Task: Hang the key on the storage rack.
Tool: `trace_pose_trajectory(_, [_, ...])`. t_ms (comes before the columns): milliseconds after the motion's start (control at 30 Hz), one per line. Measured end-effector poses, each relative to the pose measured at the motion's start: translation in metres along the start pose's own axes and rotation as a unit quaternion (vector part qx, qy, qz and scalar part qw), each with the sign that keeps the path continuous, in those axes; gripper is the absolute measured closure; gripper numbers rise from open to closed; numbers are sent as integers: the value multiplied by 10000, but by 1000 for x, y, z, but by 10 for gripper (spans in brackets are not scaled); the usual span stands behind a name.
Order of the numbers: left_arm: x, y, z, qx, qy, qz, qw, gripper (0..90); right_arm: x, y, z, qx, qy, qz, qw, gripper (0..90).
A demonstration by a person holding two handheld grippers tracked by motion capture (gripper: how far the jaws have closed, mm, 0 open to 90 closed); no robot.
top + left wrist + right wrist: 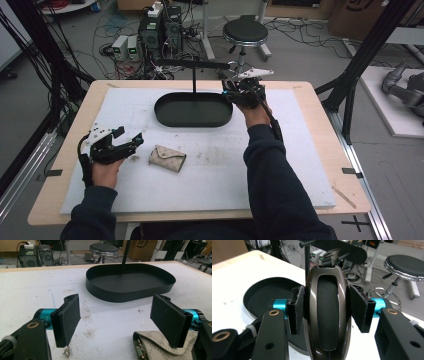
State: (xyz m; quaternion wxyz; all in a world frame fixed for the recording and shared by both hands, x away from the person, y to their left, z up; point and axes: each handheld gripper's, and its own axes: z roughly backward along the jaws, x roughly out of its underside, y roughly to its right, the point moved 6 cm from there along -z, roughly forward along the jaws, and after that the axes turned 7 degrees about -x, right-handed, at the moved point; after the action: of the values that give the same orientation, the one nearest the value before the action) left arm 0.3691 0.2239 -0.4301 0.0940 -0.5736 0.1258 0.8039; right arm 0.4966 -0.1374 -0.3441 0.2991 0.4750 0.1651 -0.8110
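Glossy brown plastic around a dark leather-like pad: that is the earcup (329, 312) clamped between the black pads of the right gripper (329, 310), one pad pressed to each side, the jaws partly closed around it. In the high view the right gripper (243, 90) is held up at the right end of the tray (165, 116), near the far side of the table. The left gripper (116, 317) has its jaws spread wide, with nothing between them; its right pad (170, 317) stands just over a corner of the beige pouch (155, 347), though contact cannot be judged. From above, the left gripper (127, 142) rests low at the near left, and the pouch (167, 158) lies flat just beside its tips.

The mat (220, 165) is white and scuffed, with brown smudges, on a pale wooden table (350, 195). The black oval tray sits at the mat's far middle, and a thin black post (194, 80) rises from behind it to a crossbar. Beyond the table stand a round black stool (245, 32), computer boxes (160, 30) and tangled cables on a grey floor.
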Motion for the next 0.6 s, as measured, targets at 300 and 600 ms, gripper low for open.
trace_pose_trajectory(300, [0, -1, -1, 2, 1, 25, 10000, 238, -3, -11, -4, 67, 23, 221, 9997, 499])
trace_pose_trajectory(600, [0, -1, 0, -4, 1, 14, 10000, 238, -25, 4, 2, 210, 376, -66, 9991, 498])
